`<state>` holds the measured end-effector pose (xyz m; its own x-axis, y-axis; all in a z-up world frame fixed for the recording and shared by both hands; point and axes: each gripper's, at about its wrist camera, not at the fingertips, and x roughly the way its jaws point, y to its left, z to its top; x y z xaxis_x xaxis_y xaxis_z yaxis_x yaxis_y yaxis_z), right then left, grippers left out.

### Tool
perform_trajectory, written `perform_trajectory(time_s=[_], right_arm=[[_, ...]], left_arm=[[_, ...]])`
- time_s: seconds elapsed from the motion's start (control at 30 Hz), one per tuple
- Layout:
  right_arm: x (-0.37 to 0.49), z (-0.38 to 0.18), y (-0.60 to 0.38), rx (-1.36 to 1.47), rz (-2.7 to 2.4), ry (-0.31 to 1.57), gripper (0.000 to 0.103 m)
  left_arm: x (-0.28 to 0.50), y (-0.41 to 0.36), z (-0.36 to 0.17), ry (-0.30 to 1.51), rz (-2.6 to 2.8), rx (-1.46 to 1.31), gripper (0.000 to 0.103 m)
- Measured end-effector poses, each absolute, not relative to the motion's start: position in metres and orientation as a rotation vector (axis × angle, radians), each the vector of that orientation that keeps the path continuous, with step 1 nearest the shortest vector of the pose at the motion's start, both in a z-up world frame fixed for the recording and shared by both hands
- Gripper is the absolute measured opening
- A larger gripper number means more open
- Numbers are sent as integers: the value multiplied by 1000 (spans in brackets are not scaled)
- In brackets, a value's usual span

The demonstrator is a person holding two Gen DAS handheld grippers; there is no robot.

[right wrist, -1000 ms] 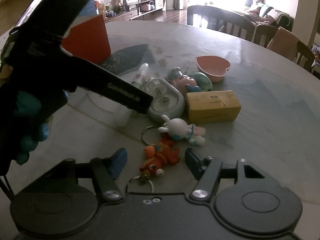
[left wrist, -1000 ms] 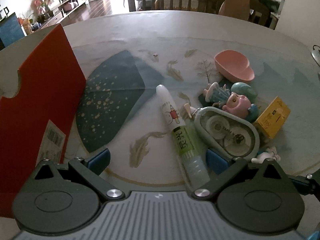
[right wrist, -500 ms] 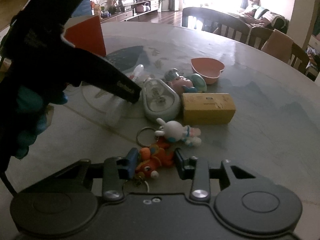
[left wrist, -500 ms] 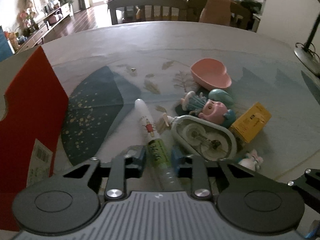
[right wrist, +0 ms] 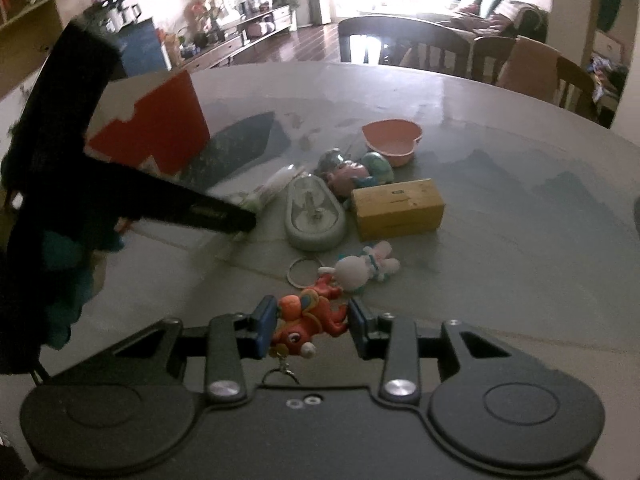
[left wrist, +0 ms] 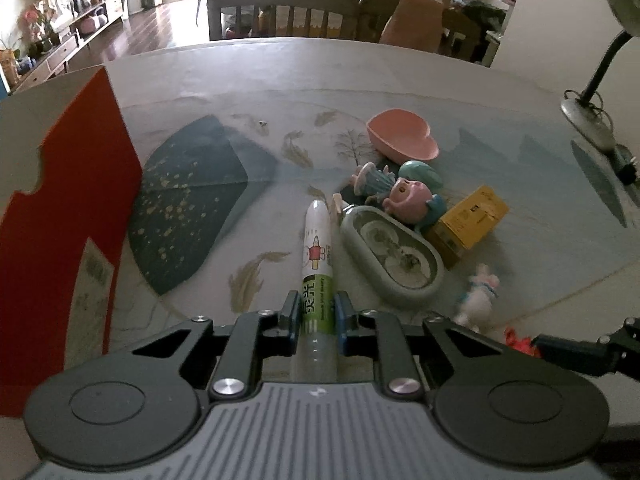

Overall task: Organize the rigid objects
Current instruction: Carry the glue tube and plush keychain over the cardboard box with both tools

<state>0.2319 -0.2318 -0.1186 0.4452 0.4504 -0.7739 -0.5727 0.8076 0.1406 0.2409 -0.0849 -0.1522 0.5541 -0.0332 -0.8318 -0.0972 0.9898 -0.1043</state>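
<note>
My left gripper (left wrist: 316, 312) is shut on a white and green glue tube (left wrist: 317, 256), which points away from me above the table. My right gripper (right wrist: 310, 320) is shut on an orange toy keychain (right wrist: 308, 320), its ring hanging below the pads. On the table lie a grey correction-tape dispenser (left wrist: 394, 254), a pink and teal doll figure (left wrist: 408, 196), a yellow box (left wrist: 468, 220), a white rabbit keychain (right wrist: 364, 270) and a pink heart-shaped dish (left wrist: 402, 140). The left gripper's black body (right wrist: 120, 196) fills the left of the right wrist view.
A red open box (left wrist: 60, 232) stands at the left of the table. A desk lamp (left wrist: 588, 96) sits at the far right edge. Chairs (left wrist: 280, 16) line the far side of the round table. A person's arm rests at a table beyond them.
Both grippers went from open to shut: the left on the glue tube, the right on the orange keychain. Both have since lifted their objects off the table.
</note>
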Motion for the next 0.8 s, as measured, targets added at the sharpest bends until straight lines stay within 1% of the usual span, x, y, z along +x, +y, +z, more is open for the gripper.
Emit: perform_trajectory(time_s=[0.33, 0.8], right_arm=[[217, -81, -230, -90, 596, 887, 37], [203, -50, -201, -46, 575, 848, 37]], left_arm=[[211, -61, -129, 977, -17, -215, 18], [184, -30, -100, 952, -101, -252, 17]])
